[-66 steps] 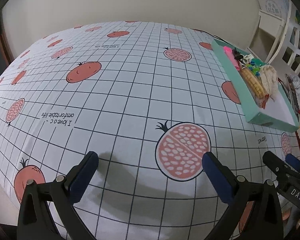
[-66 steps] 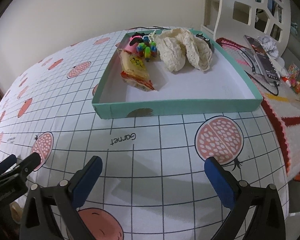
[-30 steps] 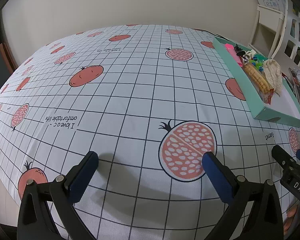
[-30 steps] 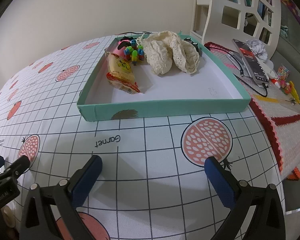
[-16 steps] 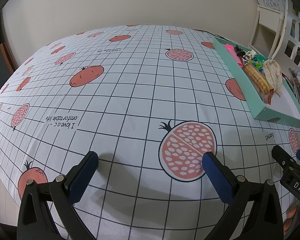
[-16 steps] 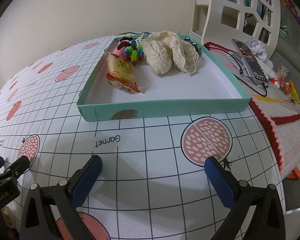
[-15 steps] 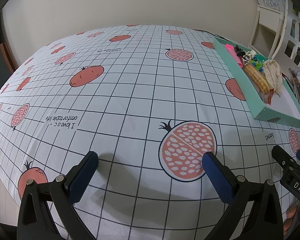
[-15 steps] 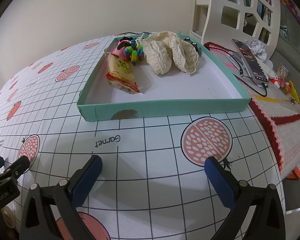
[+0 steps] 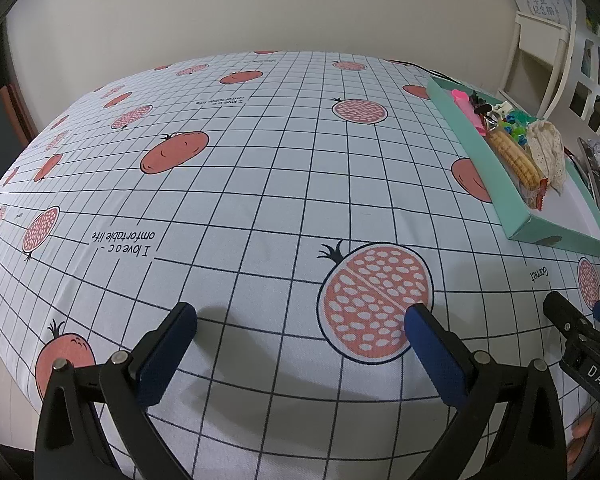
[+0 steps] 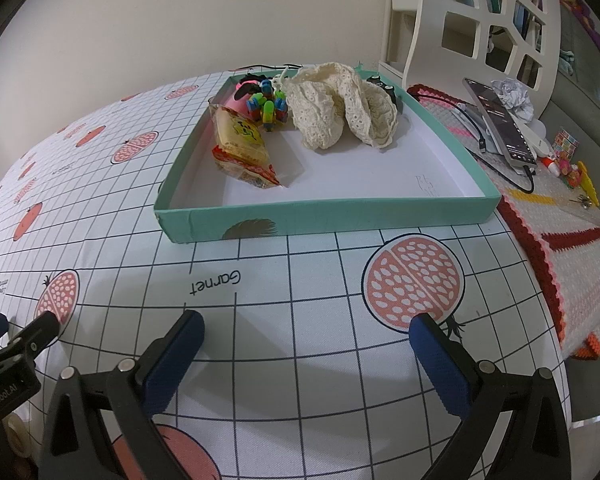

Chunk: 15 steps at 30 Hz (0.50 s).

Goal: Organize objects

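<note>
A teal box sits on the pomegranate-print tablecloth; it also shows in the left wrist view. Inside lie a snack packet, a cream lace cloth, small coloured toys, a pink item and a small black thing at the far edge. My right gripper is open and empty, low over the cloth in front of the box. My left gripper is open and empty, to the left of the box. Each gripper's tip shows in the other view.
A crocheted mat lies right of the box with a phone on a cable, crumpled paper and small toys. A white shelf stands behind. The table's front edge is just below both grippers.
Over the last two seconds both grippers drew back a little from the box. In the last half second nothing has visibly moved.
</note>
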Tool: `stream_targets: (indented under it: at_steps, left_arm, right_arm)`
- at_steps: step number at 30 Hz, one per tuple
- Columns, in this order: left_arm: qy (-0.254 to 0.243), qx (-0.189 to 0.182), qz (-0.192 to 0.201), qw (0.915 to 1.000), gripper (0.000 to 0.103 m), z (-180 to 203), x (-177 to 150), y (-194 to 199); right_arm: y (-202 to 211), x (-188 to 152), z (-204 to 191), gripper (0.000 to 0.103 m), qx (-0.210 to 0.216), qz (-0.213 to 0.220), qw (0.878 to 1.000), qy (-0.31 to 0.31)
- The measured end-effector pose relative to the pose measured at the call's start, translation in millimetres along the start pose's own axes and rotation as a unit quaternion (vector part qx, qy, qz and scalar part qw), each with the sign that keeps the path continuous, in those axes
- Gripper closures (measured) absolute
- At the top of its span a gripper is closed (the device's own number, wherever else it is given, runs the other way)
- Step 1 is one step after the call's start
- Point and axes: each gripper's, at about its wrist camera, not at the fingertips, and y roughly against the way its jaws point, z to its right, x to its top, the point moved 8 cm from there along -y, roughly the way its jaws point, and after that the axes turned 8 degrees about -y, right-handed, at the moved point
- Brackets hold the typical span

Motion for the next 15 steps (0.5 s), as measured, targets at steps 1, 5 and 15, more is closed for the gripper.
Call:
stream_targets:
  at_steps: [1, 5, 15]
  left_arm:
    - [0.000, 0.000, 0.000, 1.0000, 0.000, -0.4, 0.3, 0.0]
    - [0.001, 0.001, 0.000, 1.0000, 0.000, -1.0, 0.7, 0.1]
    - [0.002, 0.001, 0.000, 1.0000, 0.000, 0.1, 0.6, 0.1]
  right_arm:
    - [0.0, 0.0, 0.0, 0.000, 0.000, 0.000, 1.000, 0.000]
    - [0.0, -0.2, -0.1, 0.000, 0.000, 0.000, 1.000, 0.000]
    - [0.1, -0.6, -0.1, 0.000, 0.000, 0.000, 1.000, 0.000]
